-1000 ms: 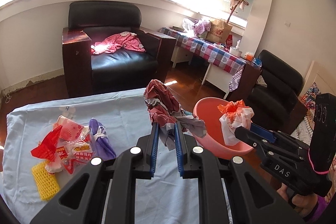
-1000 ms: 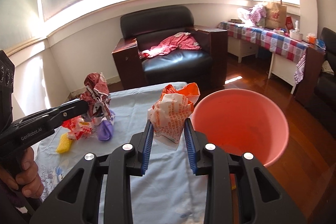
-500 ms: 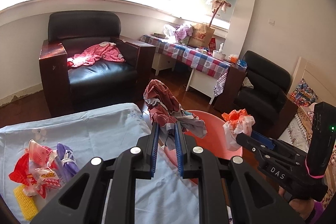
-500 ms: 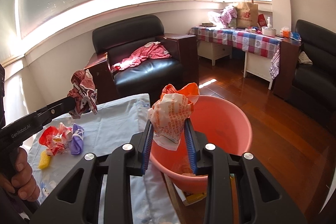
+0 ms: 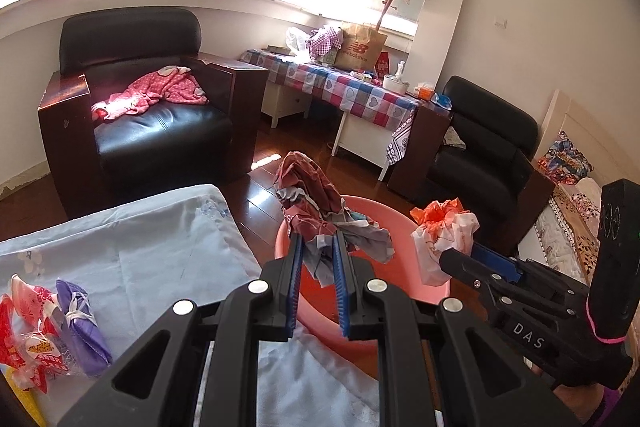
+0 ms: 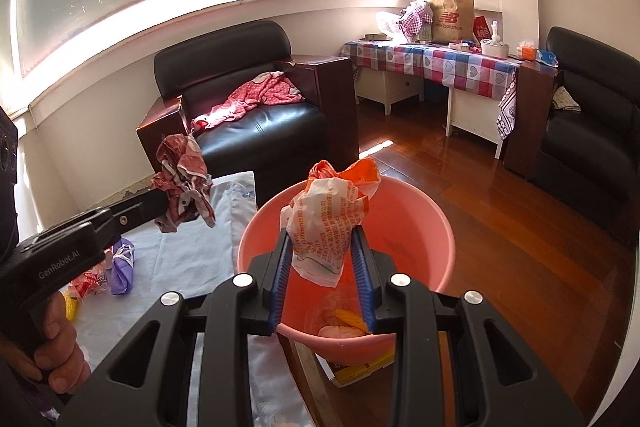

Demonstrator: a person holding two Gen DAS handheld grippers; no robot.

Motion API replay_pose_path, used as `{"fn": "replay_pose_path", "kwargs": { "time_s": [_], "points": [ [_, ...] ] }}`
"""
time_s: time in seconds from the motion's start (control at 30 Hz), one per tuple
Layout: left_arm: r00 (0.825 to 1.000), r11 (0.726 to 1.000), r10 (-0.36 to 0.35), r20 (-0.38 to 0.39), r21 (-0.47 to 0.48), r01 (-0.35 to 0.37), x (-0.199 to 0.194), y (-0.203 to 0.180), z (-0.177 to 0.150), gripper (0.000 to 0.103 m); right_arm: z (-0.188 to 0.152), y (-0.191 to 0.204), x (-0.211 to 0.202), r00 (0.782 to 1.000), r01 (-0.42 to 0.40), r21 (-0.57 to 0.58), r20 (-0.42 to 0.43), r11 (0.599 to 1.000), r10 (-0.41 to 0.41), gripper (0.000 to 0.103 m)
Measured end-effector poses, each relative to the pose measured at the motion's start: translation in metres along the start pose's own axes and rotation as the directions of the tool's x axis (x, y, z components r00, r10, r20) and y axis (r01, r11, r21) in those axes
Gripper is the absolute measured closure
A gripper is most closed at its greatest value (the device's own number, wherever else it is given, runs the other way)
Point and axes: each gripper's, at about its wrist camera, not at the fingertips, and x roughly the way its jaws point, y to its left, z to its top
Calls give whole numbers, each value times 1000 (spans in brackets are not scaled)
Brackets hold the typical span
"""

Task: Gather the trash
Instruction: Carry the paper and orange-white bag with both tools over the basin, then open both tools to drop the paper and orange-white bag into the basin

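Observation:
My left gripper (image 5: 317,251) is shut on a crumpled dark-red and grey wrapper (image 5: 316,203), held above the near rim of the pink bucket (image 5: 286,239). In the right wrist view that wrapper (image 6: 182,183) hangs left of the bucket (image 6: 416,215), over the table's edge. My right gripper (image 6: 322,239) is shut on a crumpled white and orange plastic bag (image 6: 332,215), held over the bucket's mouth; the same bag (image 5: 442,231) shows in the left wrist view. A few scraps lie in the bucket's bottom.
A table with a light blue cloth (image 5: 152,247) holds more litter at its left: red and white wrappers (image 5: 28,339), a purple packet (image 5: 80,323). The bucket stands on the wooden floor by the table. A black armchair (image 5: 152,123) and a checked-cloth desk (image 5: 340,91) stand behind.
Both grippers have swung right, off the table toward the bucket, each keeping its grip. The bag now hangs over the bucket's mouth, and the red wrapper has reached its rim.

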Motion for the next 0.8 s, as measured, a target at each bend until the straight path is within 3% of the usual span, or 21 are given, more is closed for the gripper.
{"fn": "replay_pose_path", "kwargs": {
  "time_s": [0.8],
  "points": [
    [992, 998, -45, -114, 38, 49, 50, -14, -10, 88, -1, -7, 9, 1000, 5, 27, -25, 1000, -5, 73]
  ]
}}
